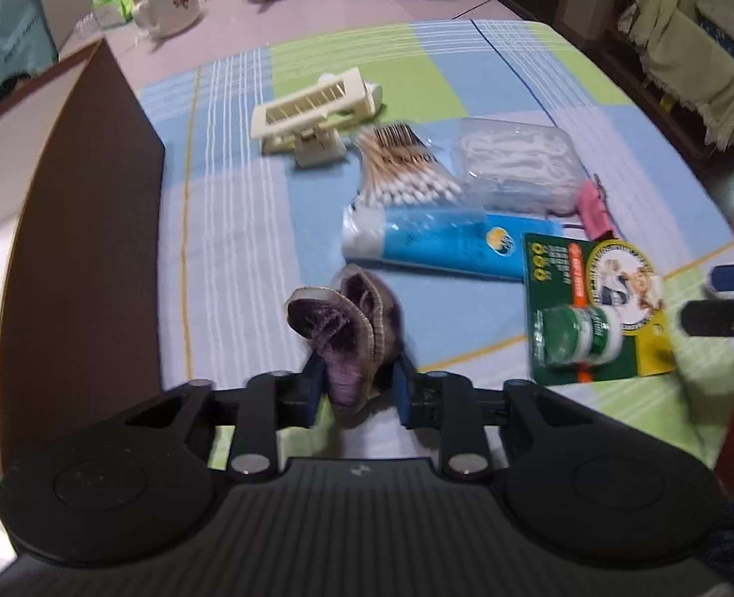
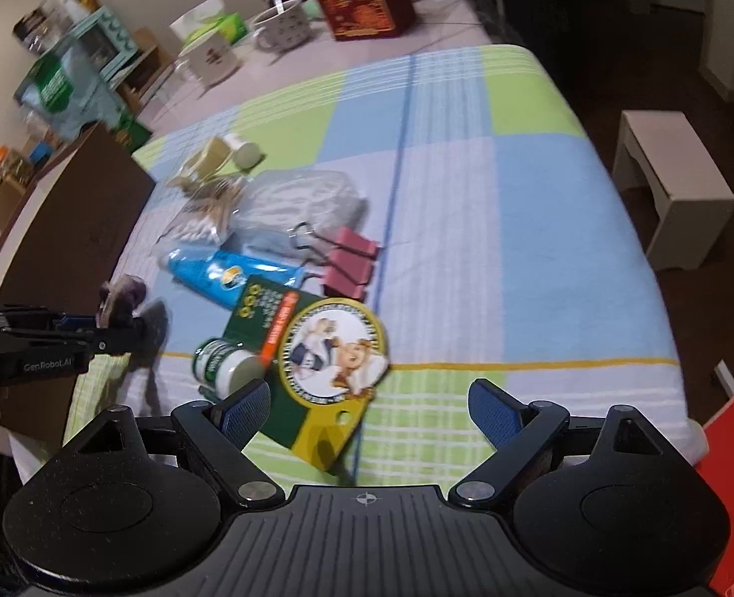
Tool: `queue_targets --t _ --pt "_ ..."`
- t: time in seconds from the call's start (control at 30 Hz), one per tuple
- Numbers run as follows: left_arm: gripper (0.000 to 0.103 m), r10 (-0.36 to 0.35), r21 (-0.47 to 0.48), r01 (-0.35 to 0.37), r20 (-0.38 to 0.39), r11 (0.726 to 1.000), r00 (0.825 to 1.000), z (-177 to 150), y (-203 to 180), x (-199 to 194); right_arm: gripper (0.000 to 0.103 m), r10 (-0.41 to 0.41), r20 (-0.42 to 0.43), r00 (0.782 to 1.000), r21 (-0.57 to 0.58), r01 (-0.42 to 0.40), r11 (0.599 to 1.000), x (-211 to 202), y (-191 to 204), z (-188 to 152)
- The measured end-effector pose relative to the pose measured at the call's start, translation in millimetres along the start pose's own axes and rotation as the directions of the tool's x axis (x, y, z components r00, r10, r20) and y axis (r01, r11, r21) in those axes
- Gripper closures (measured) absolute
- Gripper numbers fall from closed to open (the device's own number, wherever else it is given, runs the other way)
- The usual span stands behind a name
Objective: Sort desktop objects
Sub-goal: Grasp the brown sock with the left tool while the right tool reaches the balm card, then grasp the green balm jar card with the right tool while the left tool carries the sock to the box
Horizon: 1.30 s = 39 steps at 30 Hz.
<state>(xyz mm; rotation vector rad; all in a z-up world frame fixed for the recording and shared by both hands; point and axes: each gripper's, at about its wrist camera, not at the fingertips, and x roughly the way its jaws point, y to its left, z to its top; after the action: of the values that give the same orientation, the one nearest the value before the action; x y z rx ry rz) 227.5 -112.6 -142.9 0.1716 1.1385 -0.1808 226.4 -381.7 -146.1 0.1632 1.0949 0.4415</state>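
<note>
Left tongs [image 1: 356,388] pinching velvety purple scrunchie [image 1: 348,329]

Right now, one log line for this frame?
left gripper: shut on purple scrunchie, lifted | right gripper: open, above green card pack | brown box: left of cloth

Cloth [image 1: 466,74] under my things: checked in light blue, green and lilac, with white, blue and orange lines
Scrunchie [image 1: 352,328] I hold: dark purple velvet
Tube [image 1: 446,244]: bright blue, white cap
Card pack [image 2: 317,343]: dark green and yellow, round picture
Binder clips [image 2: 352,263]: pink
My pads [image 2: 493,415]: blue
Big box [image 1: 88,229]: brown
</note>
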Motion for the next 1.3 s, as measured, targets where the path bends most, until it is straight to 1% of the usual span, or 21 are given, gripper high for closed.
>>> queue_targets --t 0.07,0.1,0.13,0.2,0.3,0.47,0.67,0.7,0.73,0.77,0.83,0.97,1.0,1.03,1.07,1.17,1.27,1.3 --pt "0.064 -0.001 -0.016 0.001 0.008 1.0 1.0 0.5 0.9 5.8 0.014 -0.007 0.0 1.0 -0.025 0.007 1.0 2.3 8.1 0.4" --pt "0.069 -0.004 -0.019 0.004 0.012 1.0 1.0 1.5 1.0 7.5 0.014 -0.011 0.003 1.0 -0.037 0.011 0.999 2.5 12.3 0.6" --pt "0.081 -0.008 -0.014 0.008 0.02 1.0 1.0 2.5 0.4 7.0 0.014 -0.016 0.01 1.0 -0.047 0.016 0.999 1.6 16.4 0.5" --pt "0.086 -0.024 0.011 0.023 0.045 1.0 0.999 3.7 -1.6 0.1 0.014 -0.025 0.025 0.999 -0.056 0.026 0.998 -0.2 24.3 -0.4" --pt "0.087 -0.05 0.047 0.047 0.076 0.998 0.996 1.1 -1.5 -19.7 0.014 -0.045 0.045 0.998 -0.044 0.047 0.998 -2.0 35.4 -3.9" --pt "0.087 -0.096 0.099 0.085 0.113 0.991 0.989 -0.9 12.7 -52.9 0.014 -0.066 0.075 0.995 0.041 0.063 0.997 1.5 61.0 -10.9" --pt "0.087 -0.166 0.167 0.142 0.143 0.976 0.976 4.7 37.7 -75.4 0.015 -0.16 0.096 0.982 0.143 0.146 0.979 18.6 98.1 -19.5" --pt "0.087 -0.181 0.177 0.154 0.146 0.972 0.973 5.5 42.4 -78.7 0.025 -0.173 0.105 0.979 0.156 0.156 0.975 20.6 103.3 -20.3" --pt "0.087 -0.193 0.19 0.163 0.152 0.968 0.969 5.9 46.8 -82.5 0.031 -0.192 0.113 0.975 0.166 0.172 0.971 22.7 108.4 -21.0" --pt "0.087 -0.203 0.206 0.169 0.158 0.964 0.966 6.0 50.9 -86.1 0.034 -0.208 0.113 0.971 0.177 0.187 0.966 25.2 112.2 -20.9" --pt "0.086 -0.226 0.23 0.184 0.171 0.956 0.959 5.7 59.6 -92.7 0.034 -0.243 0.121 0.962 0.208 0.215 0.954 30.7 117.6 -21.2" --pt "0.086 -0.254 0.259 0.202 0.185 0.944 0.949 4.1 78.1 -101.0 0.035 -0.33 0.152 0.932 0.231 0.291 0.929 36.6 127.0 -20.7" --pt "0.086 -0.256 0.264 0.203 0.187 0.943 0.948 3.4 82.5 -102.2 0.044 -0.351 0.157 0.923 0.229 0.312 0.922 38.2 129.0 -20.2" --pt "0.086 -0.257 0.267 0.202 0.189 0.942 0.948 2.6 86.9 -103.6 0.052 -0.366 0.159 0.917 0.224 0.327 0.918 41.0 130.7 -19.1" --pt "0.086 -0.259 0.269 0.203 0.192 0.941 0.947 1.7 91.4 -105.3 0.06 -0.372 0.156 0.915 0.221 0.335 0.916 44.6 131.5 -18.4" --pt "0.086 -0.264 0.275 0.205 0.198 0.939 0.944 -0.9 104.6 -111.3 0.06 -0.39 0.123 0.913 0.228 0.356 0.906 56.1 132.5 -18.5" --pt "0.086 -0.264 0.272 0.204 0.205 0.94 0.943 -3.4 117.3 -114.5 0.067 -0.418 0.129 0.899 0.203 0.389 0.899 62.6 137.0 -24.2" --pt "0.086 -0.262 0.268 0.204 0.205 0.942 0.943 -4.1 121.5 -114.8 0.068 -0.425 0.138 0.894 0.191 0.398 0.898 62.6 138.6 -26.1"
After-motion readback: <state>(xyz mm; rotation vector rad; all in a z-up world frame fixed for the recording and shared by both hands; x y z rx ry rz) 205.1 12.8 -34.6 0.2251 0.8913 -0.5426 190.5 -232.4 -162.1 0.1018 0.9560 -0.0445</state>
